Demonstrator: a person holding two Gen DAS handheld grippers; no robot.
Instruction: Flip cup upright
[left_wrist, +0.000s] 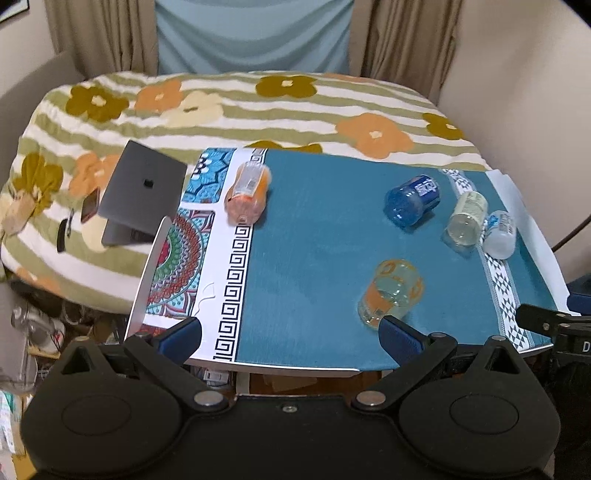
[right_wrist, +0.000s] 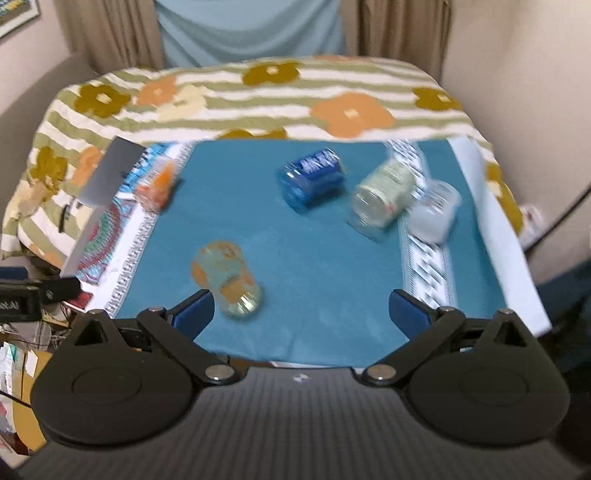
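Several cups lie on their sides on a teal mat (left_wrist: 314, 240). A clear cup with orange print (left_wrist: 391, 291) lies nearest, just beyond my left gripper's right fingertip; it also shows in the right wrist view (right_wrist: 225, 277) next to my right gripper's left fingertip. Further back lie a blue cup (left_wrist: 412, 201) (right_wrist: 312, 179), a pale green cup (left_wrist: 463, 223) (right_wrist: 382, 197), a white cup (left_wrist: 500, 234) (right_wrist: 434, 212) and an orange cup (left_wrist: 247, 194) (right_wrist: 157, 186). My left gripper (left_wrist: 291, 328) is open and empty. My right gripper (right_wrist: 301, 306) is open and empty.
The mat covers a small table (left_wrist: 295, 367) in front of a bed with a flowered blanket (left_wrist: 221, 107). A grey laptop (left_wrist: 140, 192) and a phone (left_wrist: 90, 205) lie on the bed at left. Clutter sits on the floor at lower left. The right wrist view is motion-blurred.
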